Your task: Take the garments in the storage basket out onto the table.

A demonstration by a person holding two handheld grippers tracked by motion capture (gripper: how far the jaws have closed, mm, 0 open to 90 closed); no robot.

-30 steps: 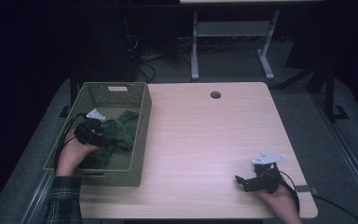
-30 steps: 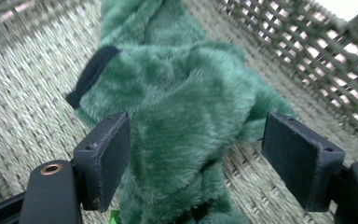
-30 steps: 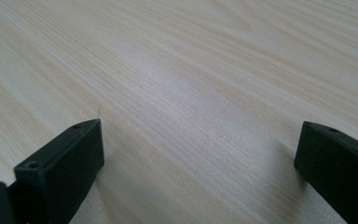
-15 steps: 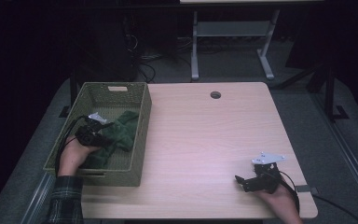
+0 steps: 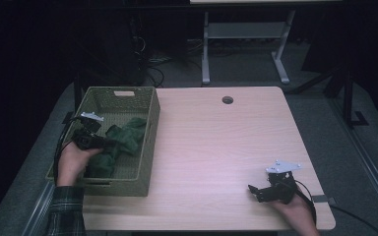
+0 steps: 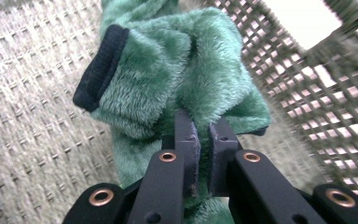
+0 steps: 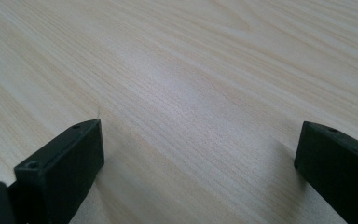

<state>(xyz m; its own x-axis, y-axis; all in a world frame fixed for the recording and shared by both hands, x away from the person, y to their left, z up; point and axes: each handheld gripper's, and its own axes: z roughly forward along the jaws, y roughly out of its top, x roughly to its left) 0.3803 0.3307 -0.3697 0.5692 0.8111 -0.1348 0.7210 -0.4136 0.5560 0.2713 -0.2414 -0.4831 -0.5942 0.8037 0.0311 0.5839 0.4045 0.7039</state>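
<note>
Dark floor and cables surround the pale wooden worktop (image 5: 216, 147) on which I operate. At its left edge stands a woven green basket (image 5: 150, 142). My left tool (image 6: 203, 135) sits inside it; its jaws have just been closing and now pinch a fold of the green fleece garment (image 6: 177, 74), which lies in the basket, its dark cuff (image 6: 98, 65) raised clear of the woven floor. My right tool (image 5: 256, 192) rests on the bare worktop near the right front corner, jaws spread wide with nothing between them
</note>
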